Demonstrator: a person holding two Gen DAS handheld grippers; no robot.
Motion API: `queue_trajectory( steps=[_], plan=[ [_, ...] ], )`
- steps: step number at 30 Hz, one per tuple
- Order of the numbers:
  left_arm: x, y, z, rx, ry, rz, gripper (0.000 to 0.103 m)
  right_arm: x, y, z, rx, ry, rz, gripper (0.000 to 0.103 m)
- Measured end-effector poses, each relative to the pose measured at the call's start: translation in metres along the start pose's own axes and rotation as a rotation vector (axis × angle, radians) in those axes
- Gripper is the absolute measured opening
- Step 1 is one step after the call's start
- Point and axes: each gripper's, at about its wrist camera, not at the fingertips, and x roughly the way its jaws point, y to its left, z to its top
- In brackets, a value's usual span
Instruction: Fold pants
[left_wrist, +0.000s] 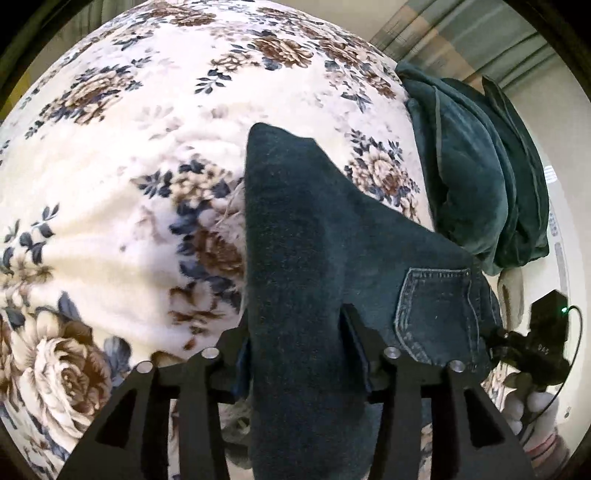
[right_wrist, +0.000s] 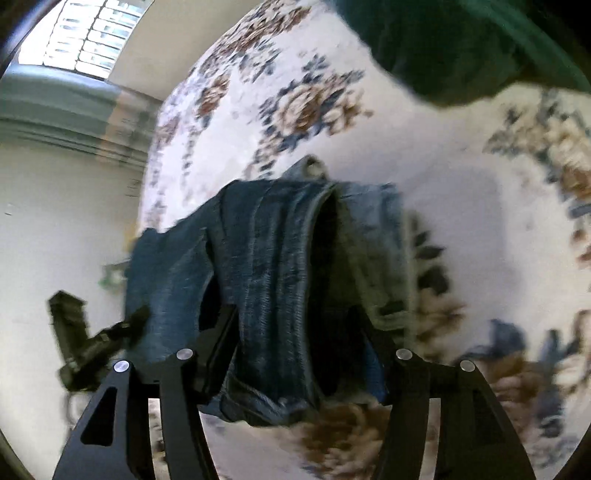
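Denim, dark blue jeans (left_wrist: 314, 258), runs lengthwise away from my left gripper (left_wrist: 295, 332) over the floral blanket (left_wrist: 110, 166); both it and my right gripper (right_wrist: 291, 332) are clamped on them.

Left of the jeans (left_wrist: 314, 258) the floral blanket (left_wrist: 110, 166) lies bare, open for a gripper to pass. On the right, green cushions (left_wrist: 476, 177) block the bed's edge, seemingly touching the jeans, though blur hides the contact.

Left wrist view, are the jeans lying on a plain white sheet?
No, the jeans lie on a floral blanket printed with brown and blue flowers.
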Motion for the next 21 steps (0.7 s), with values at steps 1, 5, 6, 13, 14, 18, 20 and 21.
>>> queue_trajectory(
  steps=[1, 5, 6, 13, 14, 18, 20, 21],
  plan=[
    [-0.001, 0.002, -0.002, -0.003, -0.002, 0.003, 0.045, -0.002, -0.001, 0.000, -0.009, -0.005, -0.038, 0.062],
    [-0.005, 0.004, -0.010, -0.026, 0.004, -0.004, 0.045, -0.009, -0.004, -0.002, -0.019, -0.003, -0.095, 0.062],
    [-0.008, 0.001, -0.014, -0.025, 0.006, 0.000, 0.045, -0.009, -0.003, -0.002, -0.020, 0.005, -0.099, 0.062],
    [-0.035, -0.025, -0.024, 0.029, -0.052, 0.206, 0.049, -0.033, 0.036, -0.024, -0.147, -0.030, -0.312, 0.101],
    [-0.038, -0.030, -0.026, 0.037, -0.053, 0.252, 0.052, -0.037, 0.045, -0.029, -0.175, -0.044, -0.356, 0.101],
    [-0.048, -0.050, -0.038, 0.055, -0.072, 0.313, 0.067, -0.055, 0.077, -0.054, -0.238, -0.105, -0.478, 0.103],
    [-0.052, -0.063, -0.044, 0.081, -0.074, 0.360, 0.077, -0.066, 0.090, -0.066, -0.252, -0.133, -0.516, 0.103],
    [-0.052, -0.067, -0.047, 0.090, -0.069, 0.376, 0.083, -0.072, 0.096, -0.073, -0.261, -0.148, -0.541, 0.103]
  ],
)
